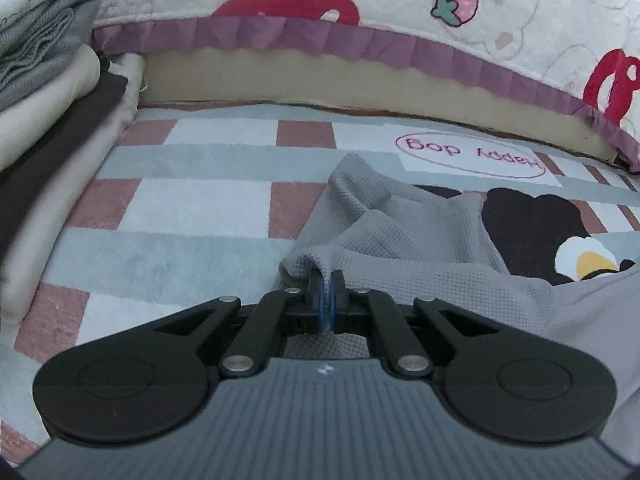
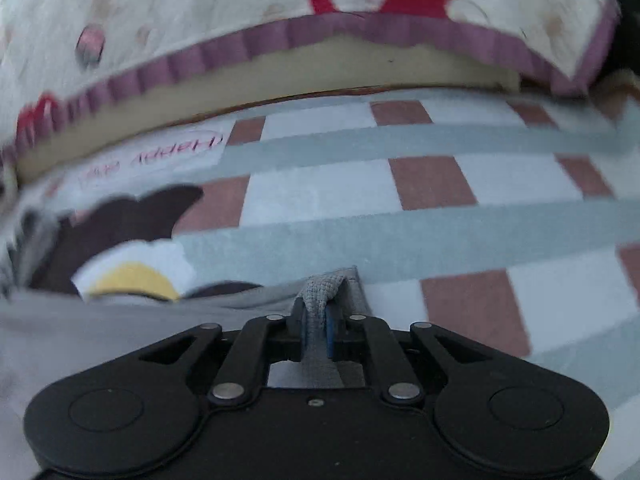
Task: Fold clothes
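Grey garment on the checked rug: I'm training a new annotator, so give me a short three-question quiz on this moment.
1. True or false: both grippers are shut on the grey garment.
2. What sits at the left edge of the left wrist view? A) a laundry basket B) a stack of folded clothes C) a chair
3. Fill in: the garment partly covers a dark cartoon figure printed on the ____.

Key
1. True: the left gripper pinches a fold of it, and the right gripper has a fold between its pads.
2. B: the stack of folded clothes.
3. Rug.
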A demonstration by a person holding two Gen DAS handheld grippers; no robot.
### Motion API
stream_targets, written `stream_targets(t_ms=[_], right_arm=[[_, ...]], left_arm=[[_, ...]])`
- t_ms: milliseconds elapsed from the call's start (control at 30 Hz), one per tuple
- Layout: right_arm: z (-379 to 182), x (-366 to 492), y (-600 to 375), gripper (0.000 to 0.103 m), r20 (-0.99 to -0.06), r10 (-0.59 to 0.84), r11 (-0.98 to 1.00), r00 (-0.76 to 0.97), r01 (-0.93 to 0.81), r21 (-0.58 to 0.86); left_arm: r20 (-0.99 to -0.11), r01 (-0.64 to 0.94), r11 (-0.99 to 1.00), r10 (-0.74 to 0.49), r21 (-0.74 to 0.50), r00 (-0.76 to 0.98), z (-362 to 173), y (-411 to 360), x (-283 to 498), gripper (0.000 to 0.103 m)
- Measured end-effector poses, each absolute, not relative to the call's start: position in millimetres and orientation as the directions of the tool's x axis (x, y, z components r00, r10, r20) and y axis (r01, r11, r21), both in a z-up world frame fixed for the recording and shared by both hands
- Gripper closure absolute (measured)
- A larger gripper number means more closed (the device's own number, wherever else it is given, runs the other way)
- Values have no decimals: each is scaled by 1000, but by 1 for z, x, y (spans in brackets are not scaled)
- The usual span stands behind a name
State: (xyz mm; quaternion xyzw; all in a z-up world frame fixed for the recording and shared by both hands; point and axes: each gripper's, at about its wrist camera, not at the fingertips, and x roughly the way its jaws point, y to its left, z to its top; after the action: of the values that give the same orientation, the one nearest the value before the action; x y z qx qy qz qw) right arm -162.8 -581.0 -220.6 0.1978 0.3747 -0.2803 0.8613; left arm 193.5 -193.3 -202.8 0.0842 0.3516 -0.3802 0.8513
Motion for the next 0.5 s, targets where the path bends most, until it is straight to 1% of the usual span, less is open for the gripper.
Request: stream_targets(t_ms=[133, 167, 200, 233, 300, 333, 367, 400, 433, 467, 500], right_arm=[[-210, -165, -581, 92, -719, -344, 799, 603, 591, 113], [-209, -164, -583, 91, -720, -338, 804, 606, 584, 115], [-212, -160, -588, 77, -740, -328, 808, 588, 580, 102], [-214, -157, -591, 65, -758, -329, 808, 564, 583, 83], [-216, -152, -595, 65, -782, -392, 774, 484, 634, 5], [-214, -149, -595, 65, -780, -432, 750, 453, 661, -32], [-204, -148, -592, 64, -742, -499, 712, 448, 700, -56], [-195, -146, -588, 57, -700, -563, 670, 439, 738, -76], [-187, -143, -585, 53, -659, -613, 637, 436, 766, -86], [-181, -134, -581, 53, -641, -610, 652, 466, 755, -72], [-176, -117, -575, 53, -647, -563, 707, 515, 705, -54]], left_arm=[[-596, 733, 669, -641, -123, 484, -187, -189, 184, 101], [-602, 737, 666, -637, -116, 481, -186, -191, 183, 100], [-621, 738, 666, -626, -111, 472, -188, -193, 185, 100], [-643, 737, 667, -613, -109, 460, -191, -195, 187, 100], [-673, 726, 677, -593, -121, 441, -199, -196, 190, 100], [-680, 720, 680, -594, -139, 429, -202, -194, 192, 100], [-687, 714, 682, -595, -157, 418, -205, -193, 193, 100], [-692, 708, 685, -596, -173, 407, -207, -192, 194, 100], [-697, 701, 688, -597, -188, 399, -208, -192, 195, 100], [-703, 695, 691, -595, -199, 391, -209, -192, 196, 100], [-709, 693, 692, -592, -203, 383, -209, -193, 196, 100]])
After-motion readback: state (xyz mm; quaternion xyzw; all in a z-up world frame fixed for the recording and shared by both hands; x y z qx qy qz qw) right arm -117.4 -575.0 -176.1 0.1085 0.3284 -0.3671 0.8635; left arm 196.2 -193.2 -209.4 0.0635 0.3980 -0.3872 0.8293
